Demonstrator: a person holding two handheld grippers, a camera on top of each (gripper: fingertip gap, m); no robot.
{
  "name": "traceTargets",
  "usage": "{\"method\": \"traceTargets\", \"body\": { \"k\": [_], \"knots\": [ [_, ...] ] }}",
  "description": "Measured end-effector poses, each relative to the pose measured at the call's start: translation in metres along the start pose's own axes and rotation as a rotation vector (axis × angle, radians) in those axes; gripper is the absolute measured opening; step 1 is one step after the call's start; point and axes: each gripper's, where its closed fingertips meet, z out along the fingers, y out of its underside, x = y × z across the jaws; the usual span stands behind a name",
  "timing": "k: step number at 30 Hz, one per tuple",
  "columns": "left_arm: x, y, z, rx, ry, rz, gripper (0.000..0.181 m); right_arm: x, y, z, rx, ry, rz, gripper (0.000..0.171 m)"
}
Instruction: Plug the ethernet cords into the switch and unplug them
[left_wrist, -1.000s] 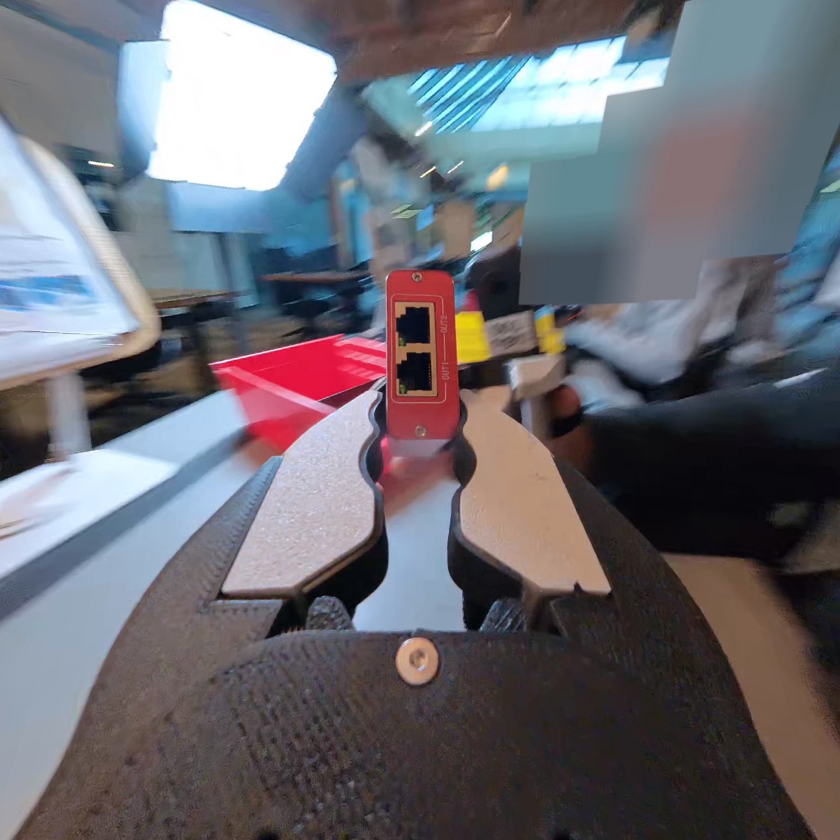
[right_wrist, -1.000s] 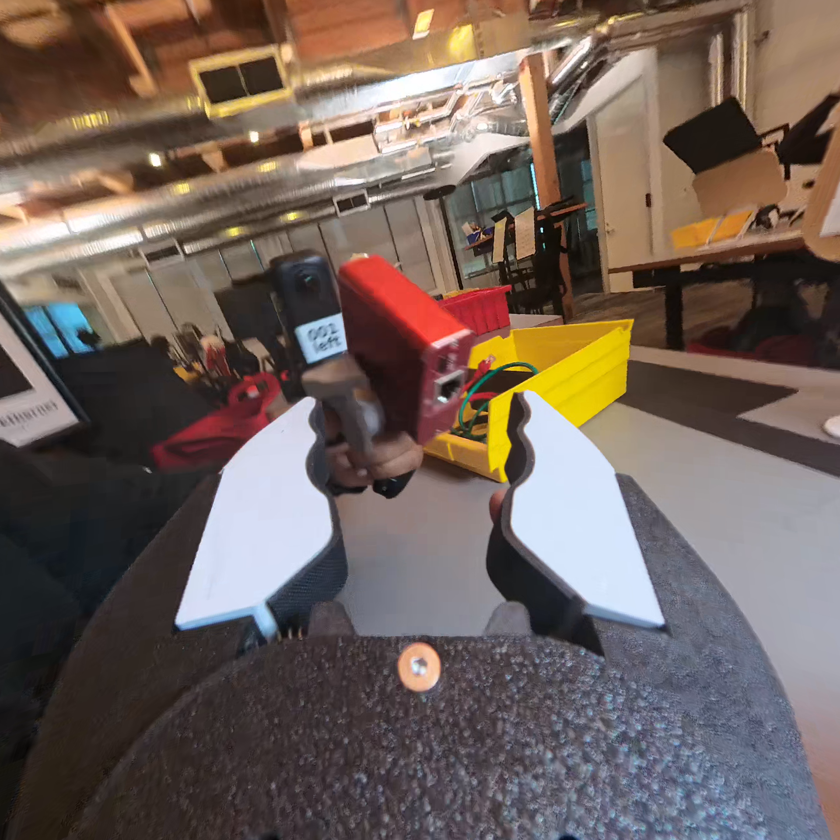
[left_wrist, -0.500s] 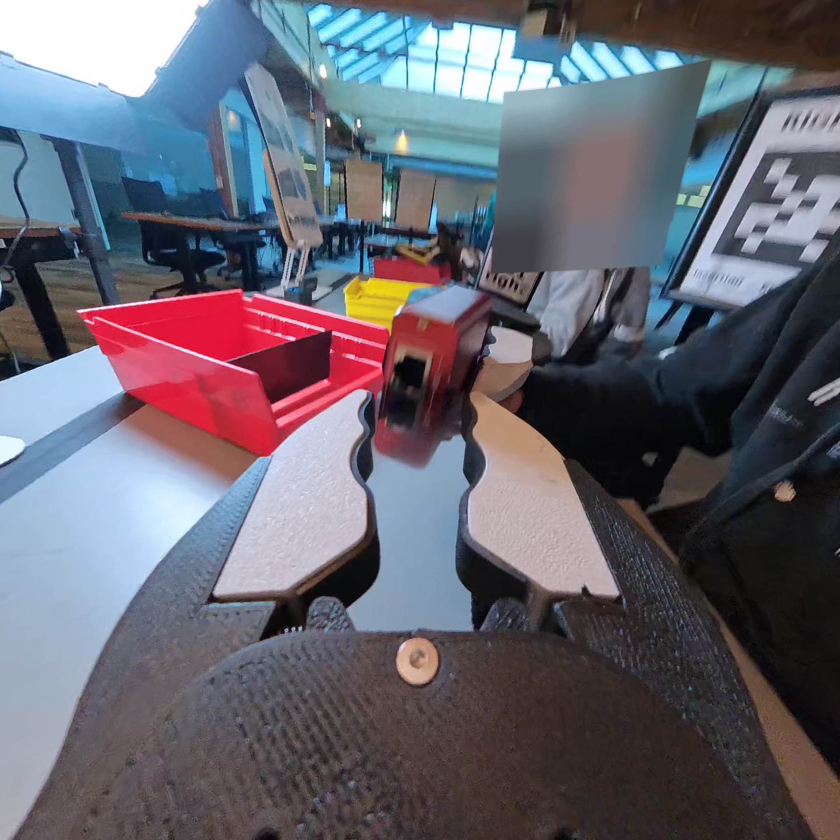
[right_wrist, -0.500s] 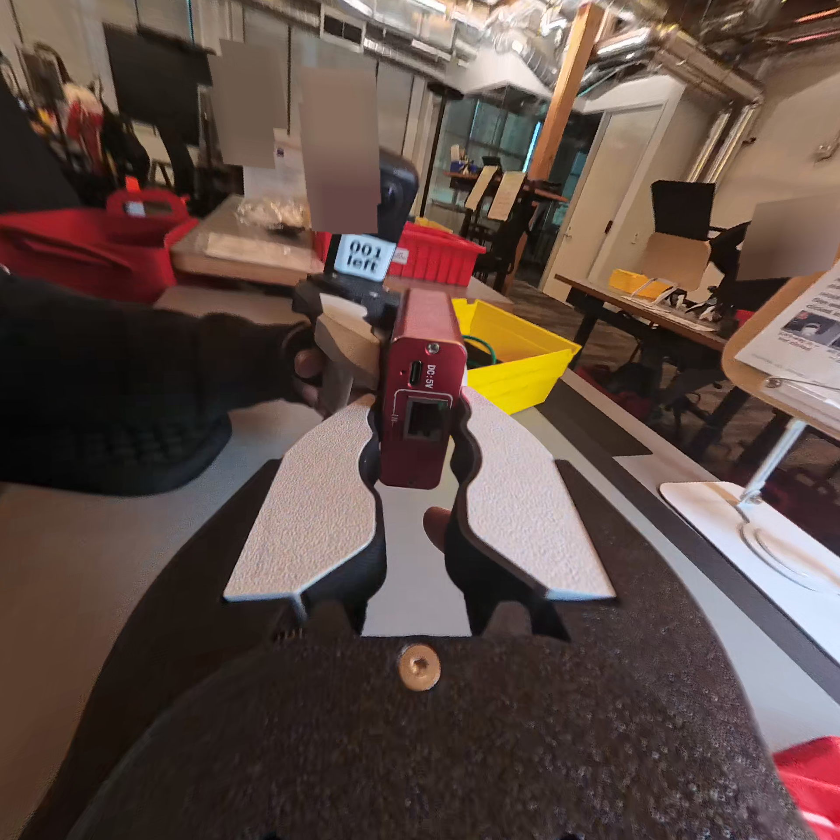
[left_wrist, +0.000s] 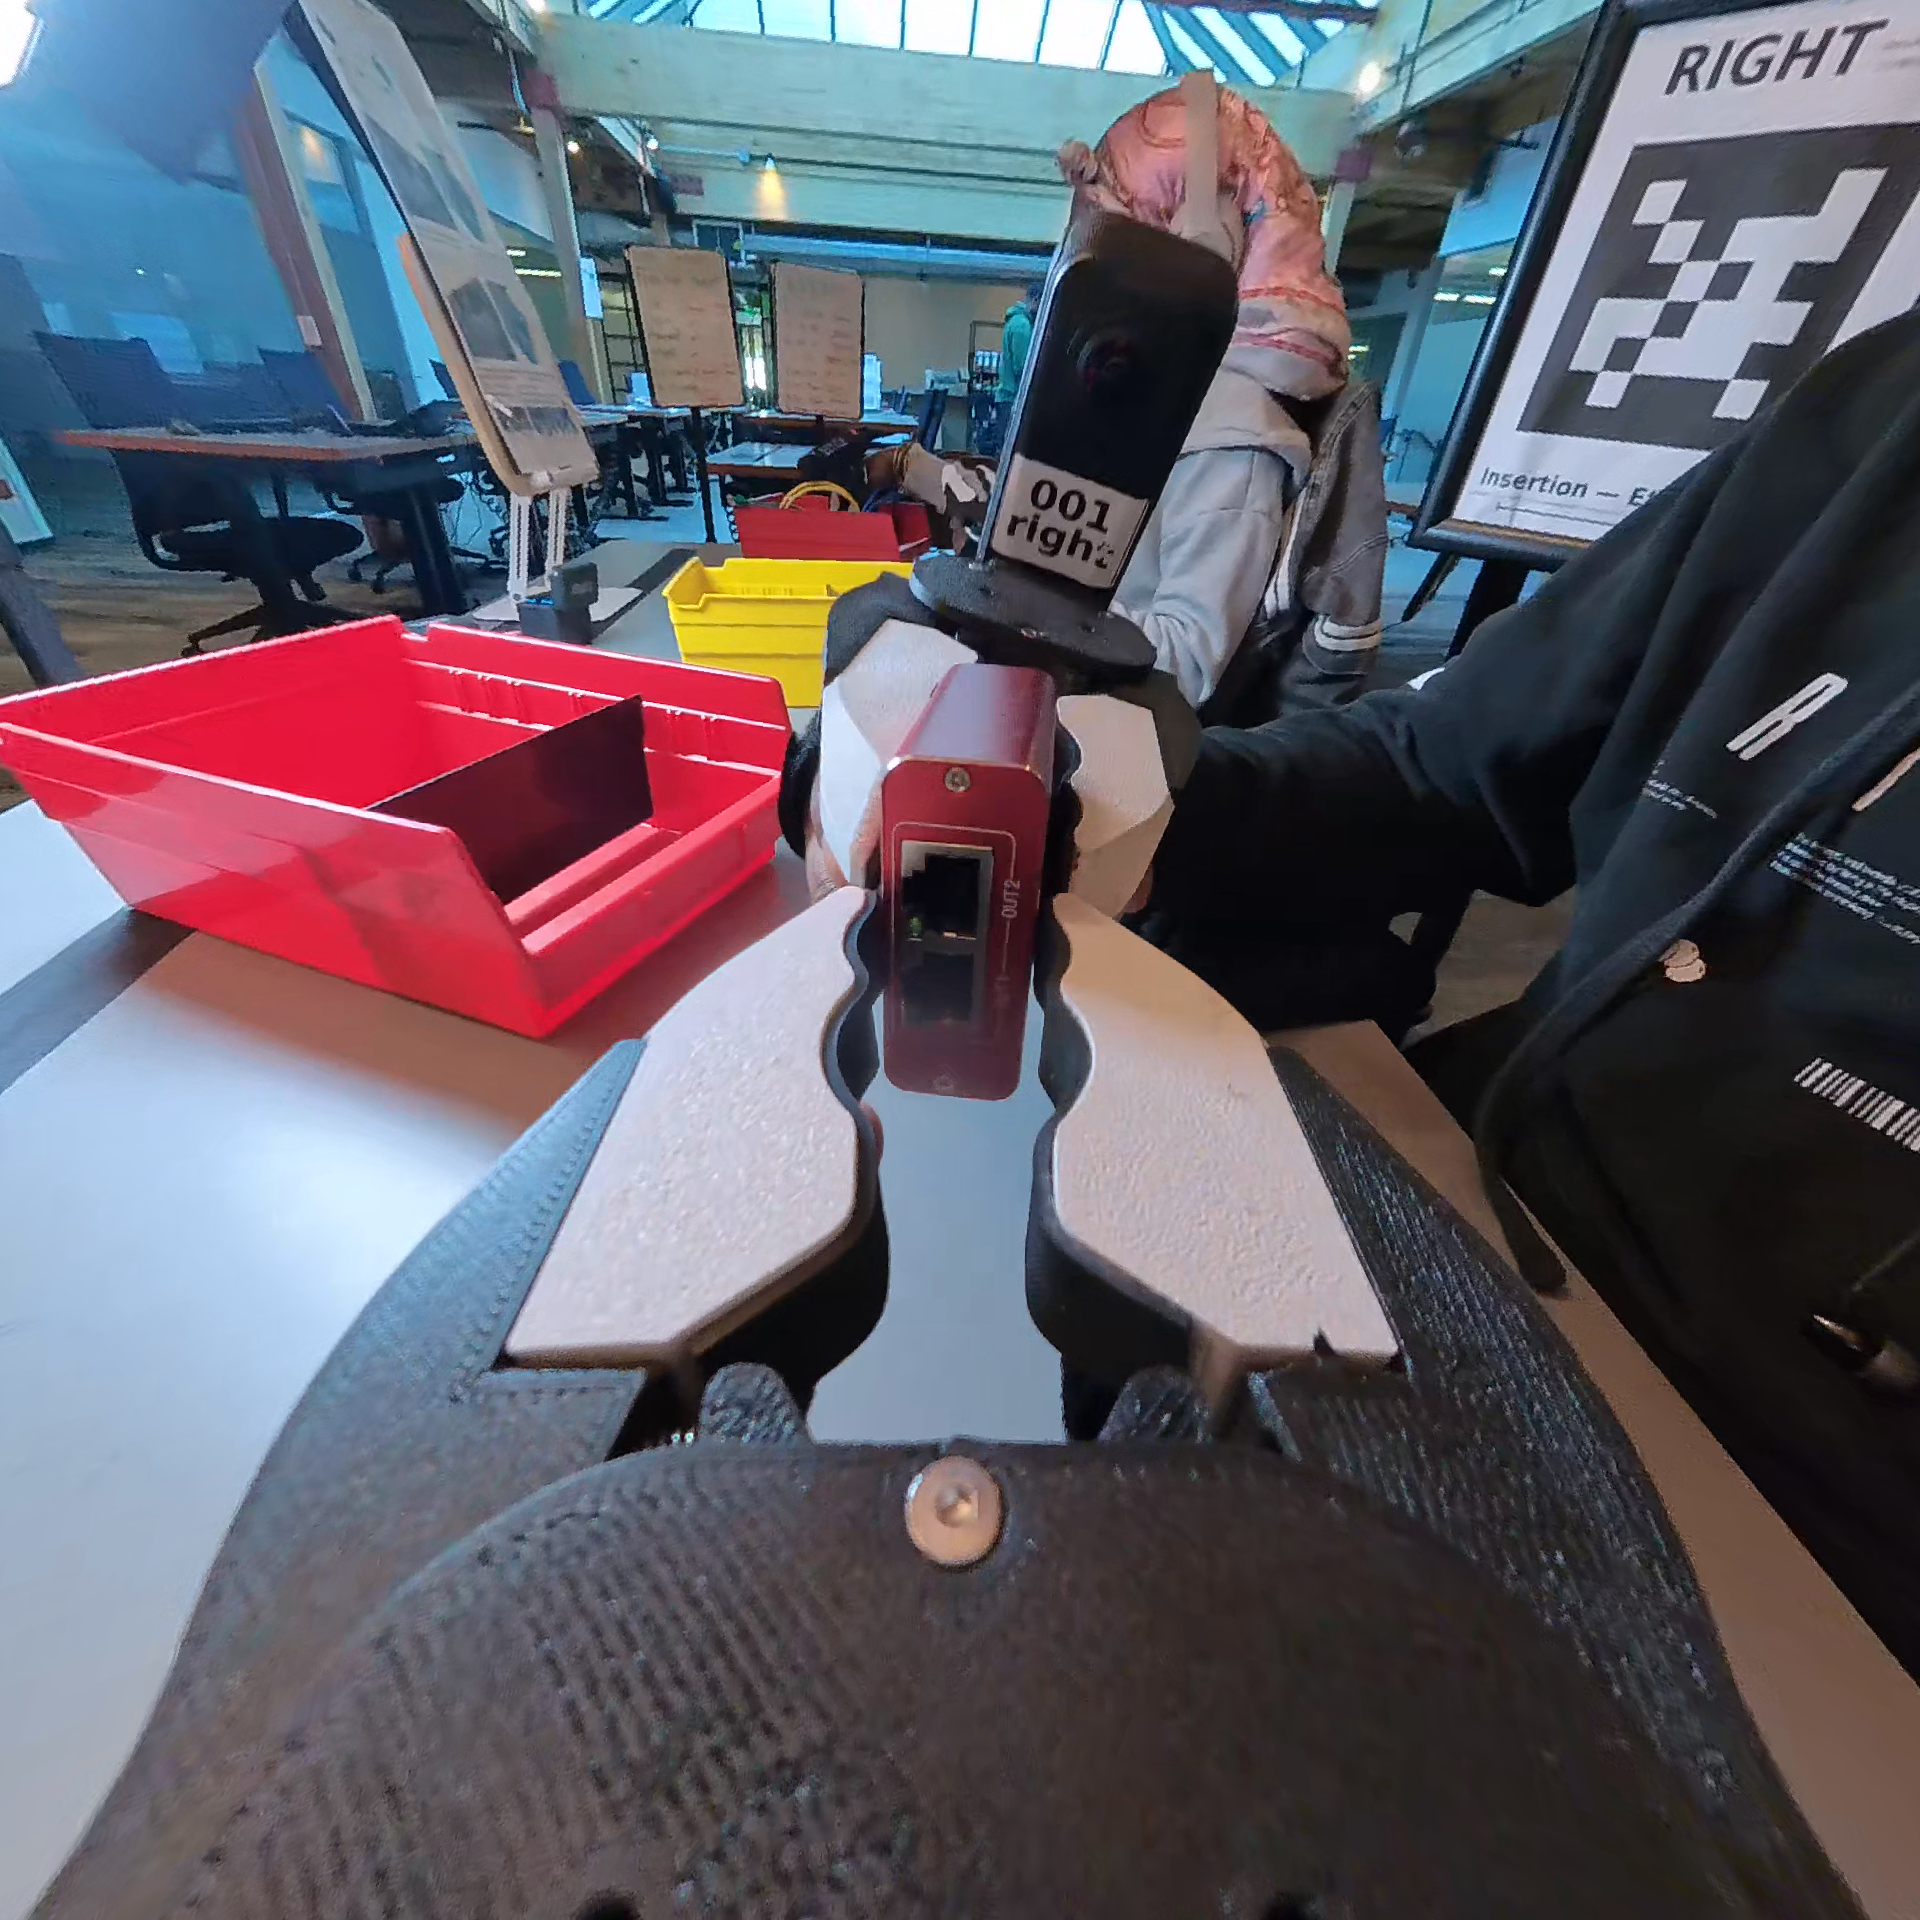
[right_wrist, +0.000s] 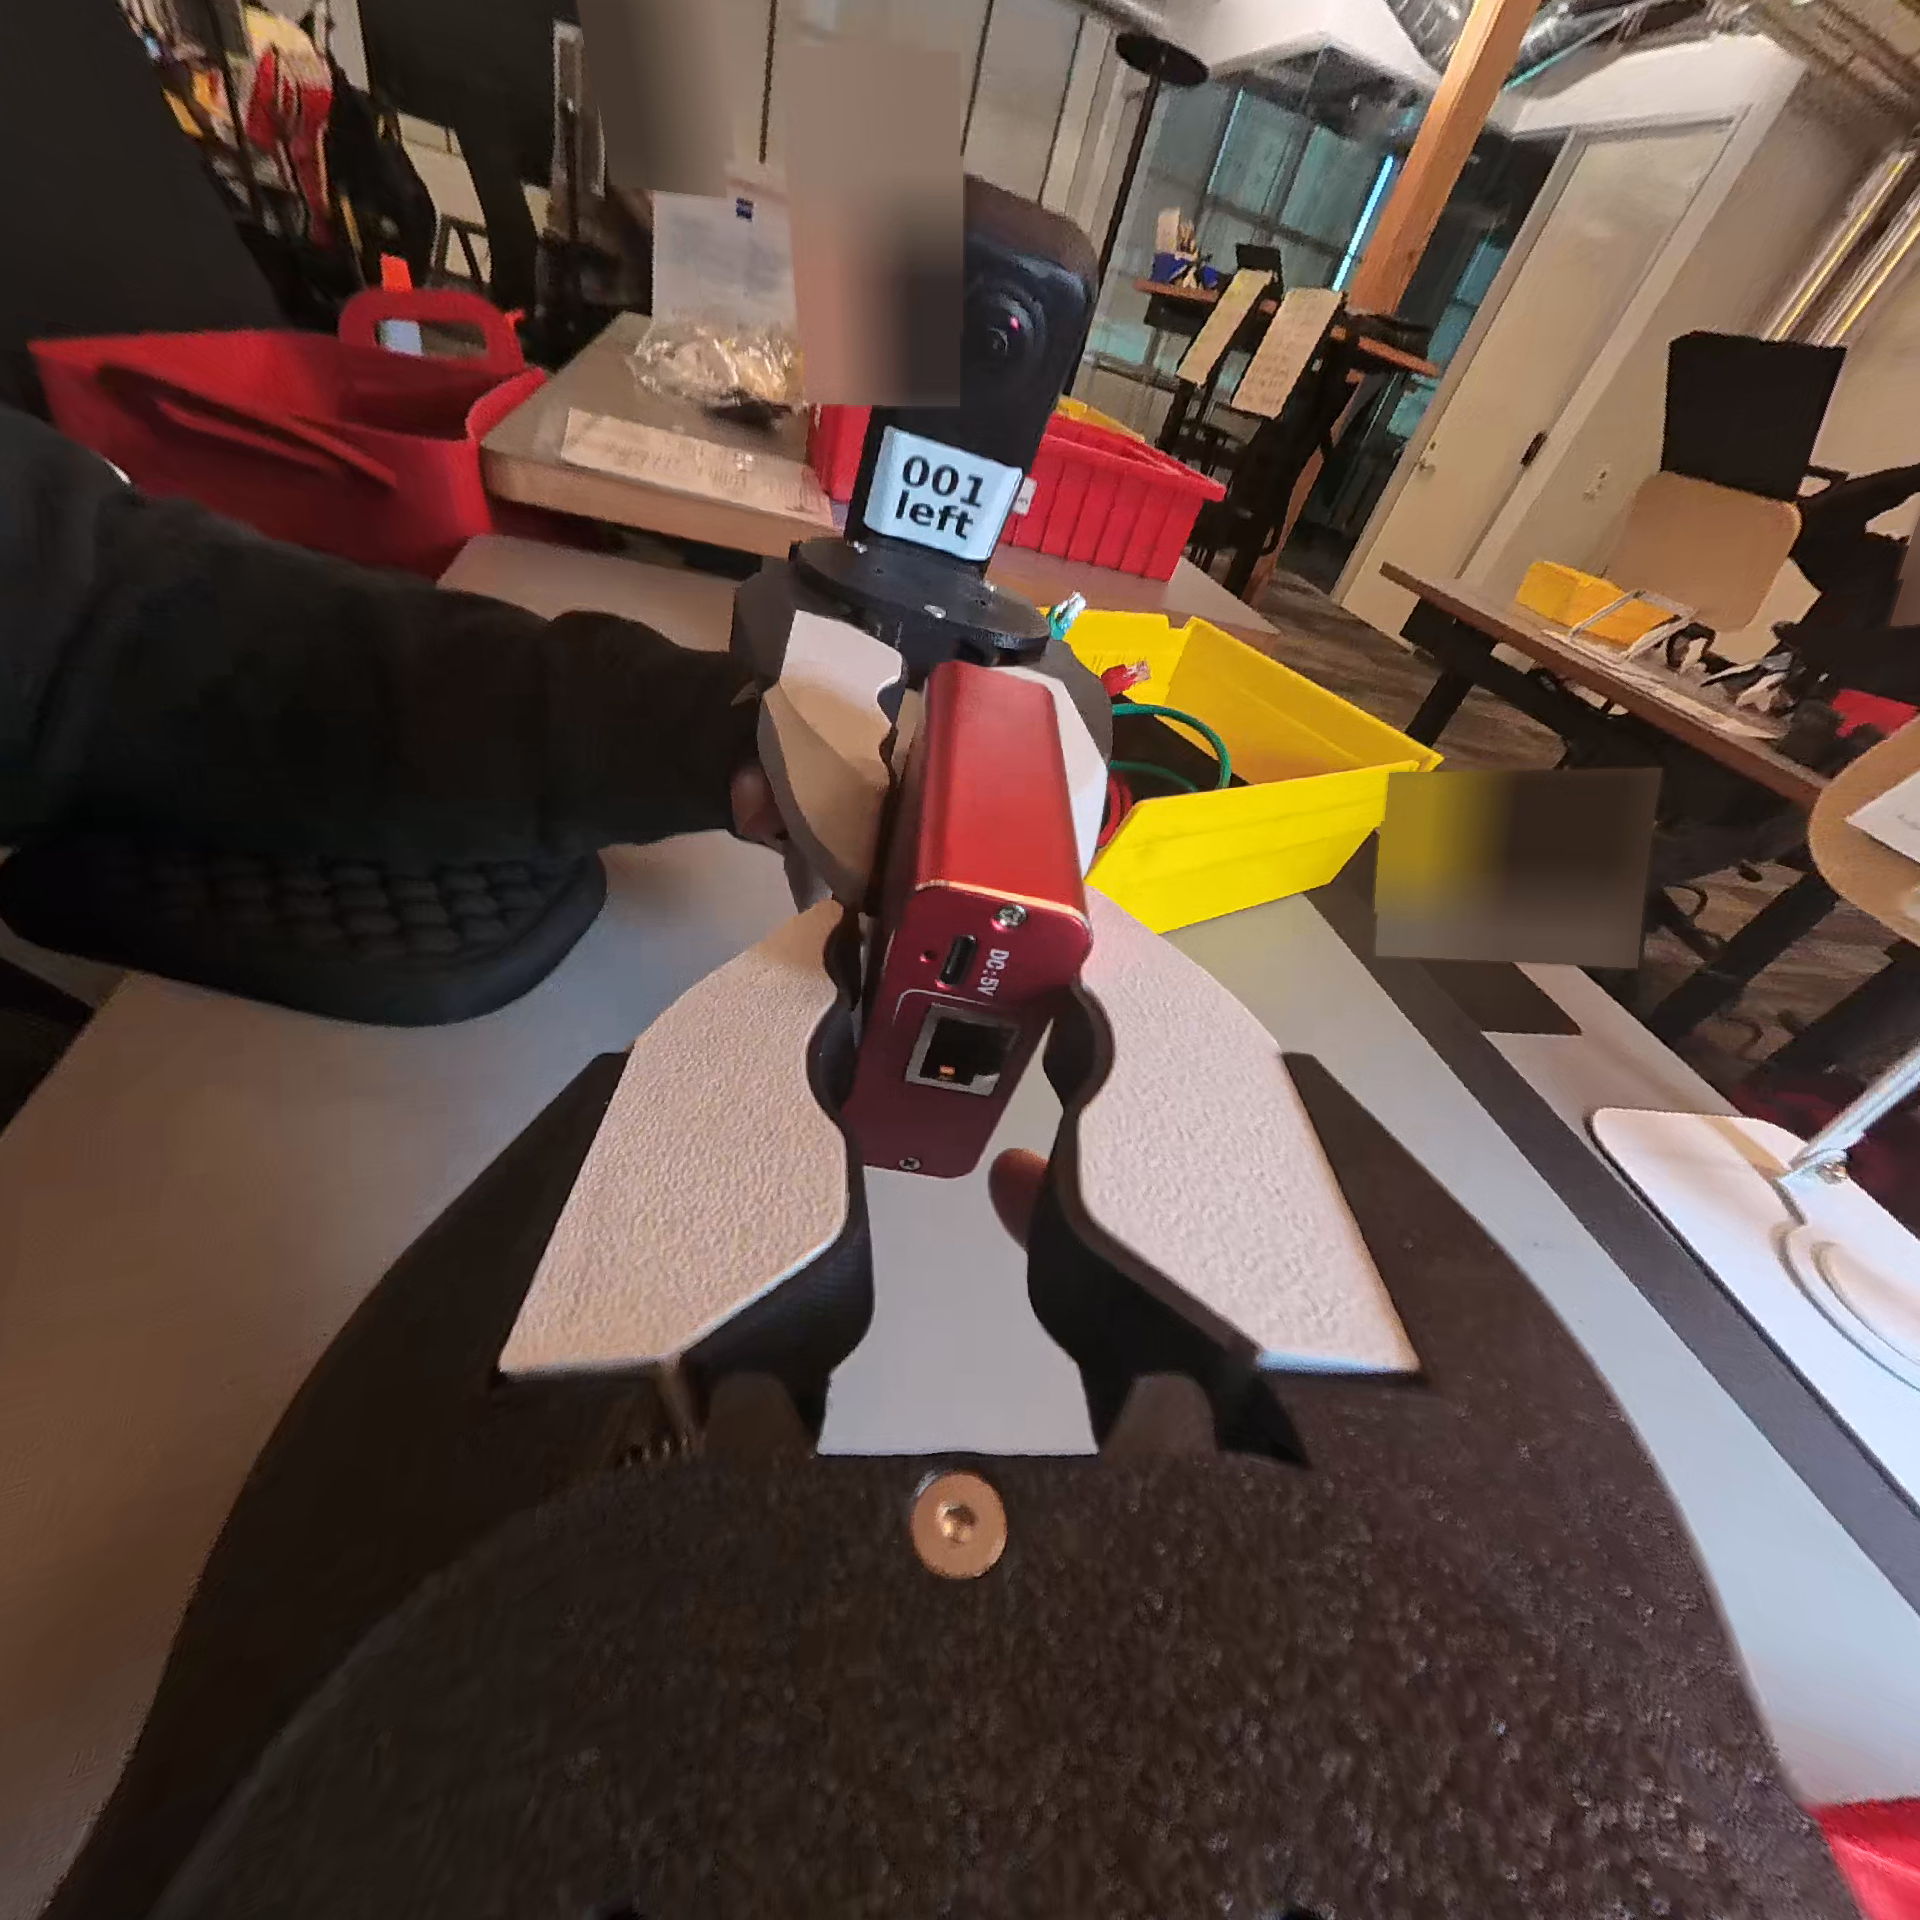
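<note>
— Holding what, on your end?
— I've both ends of the red switch (left_wrist: 964, 883) pinched: left gripper (left_wrist: 951, 997) and right gripper (right_wrist: 951, 1023) closed on it, above the desk (left_wrist: 208, 1195).

Surface: grey table (left_wrist: 187, 1195)
On it, left wrist view: red bin (left_wrist: 312, 831)
On it, right wrist view: yellow bin (right_wrist: 1278, 769), white stand base (right_wrist: 1714, 1195)
</note>
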Motion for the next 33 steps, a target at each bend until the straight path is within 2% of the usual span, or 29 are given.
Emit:
{"method": "traceTargets", "body": {
  "k": [5, 7, 10, 13, 15, 18, 22, 27, 30, 33],
  "knots": [
    [-0.015, -0.01, -0.011, -0.024, -0.085, -0.044, 0.032, 0.012, -0.001, -0.004, -0.032, 0.09, -0.076, 0.029],
    [-0.04, -0.021, -0.037, -0.077, -0.243, -0.062, 0.037, 0.022, -0.001, -0.01, -0.038, 0.139, -0.082, 0.029],
    [-0.091, -0.043, -0.109, -0.127, -0.59, -0.083, 0.036, 0.039, 0.001, -0.019, -0.04, 0.213, -0.096, 0.029],
    [-0.134, -0.042, -0.2, -0.281, -0.931, -0.139, 0.036, 0.047, 0.0, -0.024, -0.014, 0.242, -0.081, 0.029],
    [-0.153, -0.03, -0.254, -0.424, -1.095, -0.153, 0.037, 0.05, -0.001, -0.025, 0.001, 0.253, -0.073, 0.029],
    [-0.167, 0.008, -0.309, -0.716, -1.208, -0.194, 0.038, 0.053, -0.001, -0.026, 0.01, 0.274, -0.07, 0.029],
    [-0.174, 0.062, -0.324, -1.006, -1.182, -0.258, 0.042, 0.055, 0.003, -0.022, 0.009, 0.276, -0.05, 0.029],
    [-0.19, 0.09, -0.328, -1.242, -1.211, -0.156, 0.04, 0.053, 0.011, -0.02, -0.012, 0.273, -0.045, 0.029],
    [-0.197, 0.09, -0.332, -1.301, -1.241, -0.088, 0.037, 0.054, 0.012, -0.019, -0.015, 0.272, -0.042, 0.028],
    [-0.195, 0.083, -0.325, -1.278, -1.241, -0.085, 0.048, 0.055, 0.012, -0.021, -0.017, 0.275, -0.042, 0.028]
  ]
}}
